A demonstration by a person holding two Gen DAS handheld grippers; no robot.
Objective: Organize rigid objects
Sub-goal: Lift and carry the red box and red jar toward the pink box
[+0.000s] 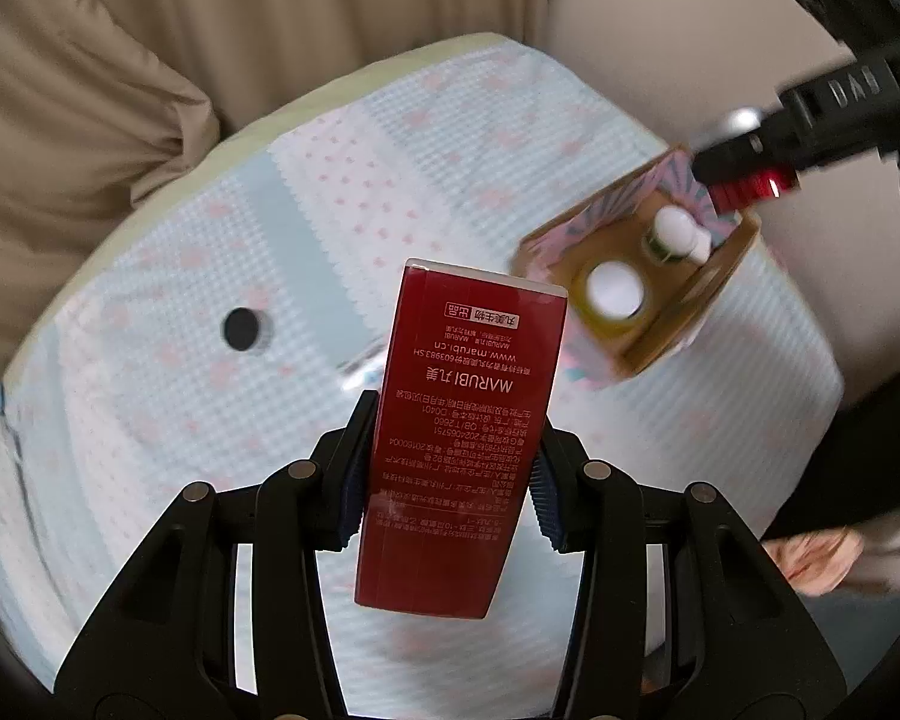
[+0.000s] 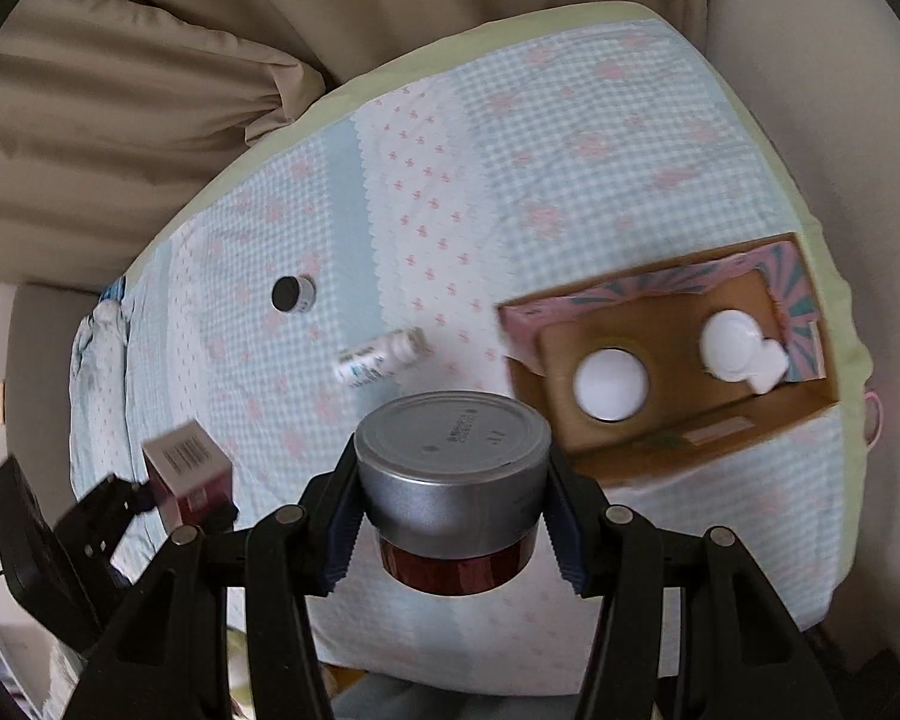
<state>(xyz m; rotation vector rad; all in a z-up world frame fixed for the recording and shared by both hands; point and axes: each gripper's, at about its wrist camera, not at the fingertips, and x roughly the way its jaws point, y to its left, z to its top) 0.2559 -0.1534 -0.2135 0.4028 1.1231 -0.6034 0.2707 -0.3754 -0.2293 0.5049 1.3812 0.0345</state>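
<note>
Carton (image 1: pixel 459 438) is clamped upright in my left fingers (image 1: pixel 447 483) above the table (image 1: pixel 150 420), jar (image 2: pixel 455 480) clamped in my right fingers (image 2: pixel 450 525), and the open box (image 2: pixel 678 396) lies far-right of both, nearer my right hand.

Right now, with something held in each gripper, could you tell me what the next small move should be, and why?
Probably carry the right gripper, shut on the silver-lidded red jar, across to the cardboard box and lower it in. The box is open, two white-capped bottles stand inside, and bare floor shows along its near side. The left gripper can wait with its red carton.
</note>
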